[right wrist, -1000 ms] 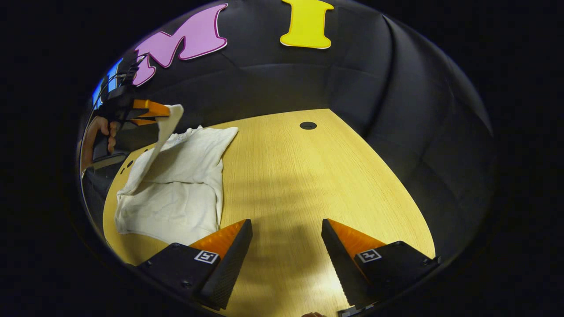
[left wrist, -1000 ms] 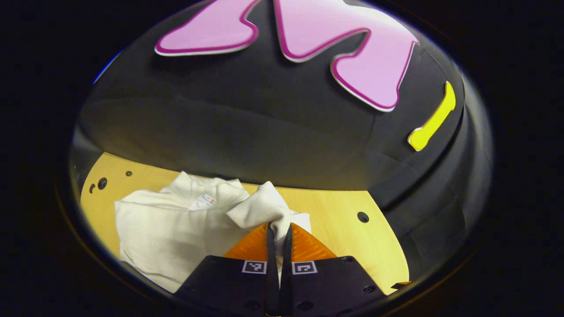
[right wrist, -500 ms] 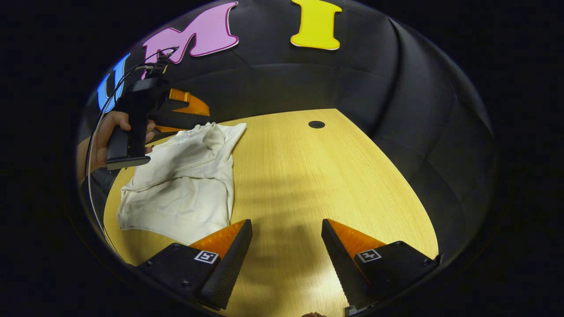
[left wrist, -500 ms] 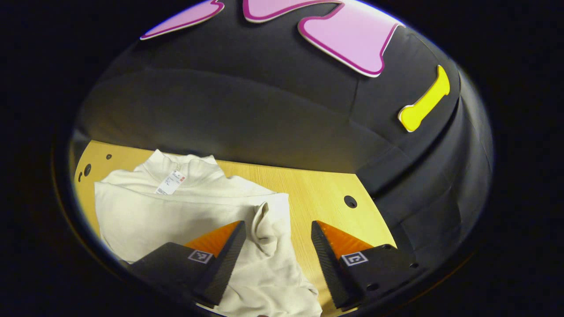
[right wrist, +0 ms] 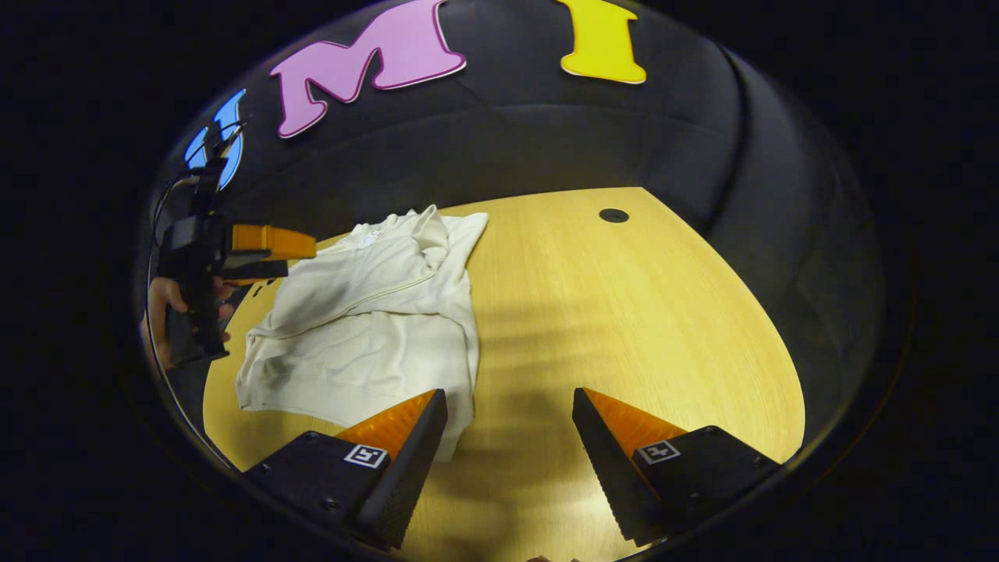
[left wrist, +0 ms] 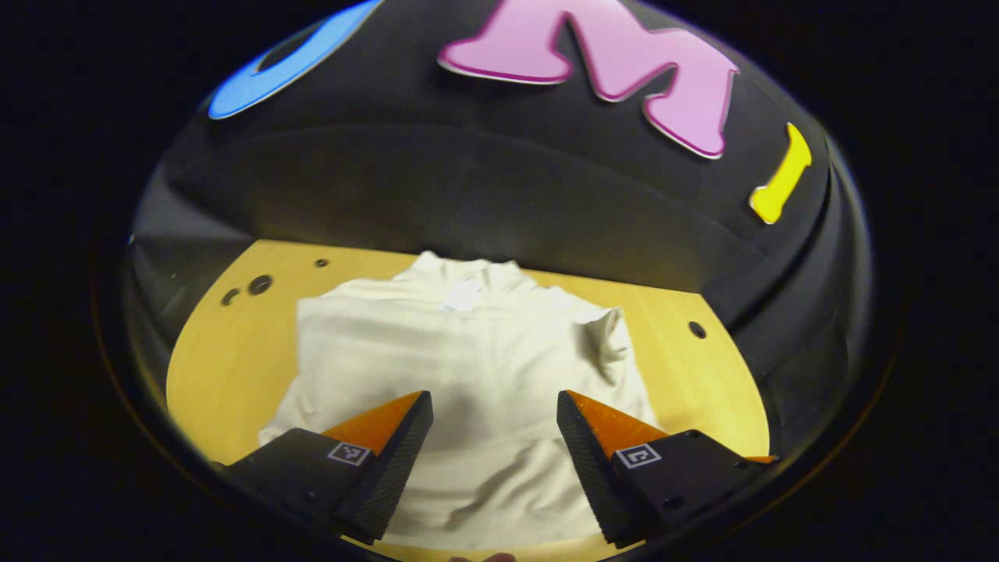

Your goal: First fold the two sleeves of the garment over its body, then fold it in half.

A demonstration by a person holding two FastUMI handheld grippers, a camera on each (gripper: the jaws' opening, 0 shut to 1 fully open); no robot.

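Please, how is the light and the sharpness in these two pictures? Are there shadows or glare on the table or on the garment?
Left gripper view: the garment is evenly lit and slightly soft, and fisheye bending curves the table edge. Right gripper view: a bright glare patch on the table near the bottom, soft striped shadows across the wood, and a dark shadow on the garment beside the left gripper.

The garment (left wrist: 476, 367) is plain cream-white with no pattern, a small white tag at its collar (left wrist: 462, 295). The desk (right wrist: 624, 312) under it is pale yellow wood with fine straight grain and dark round holes.
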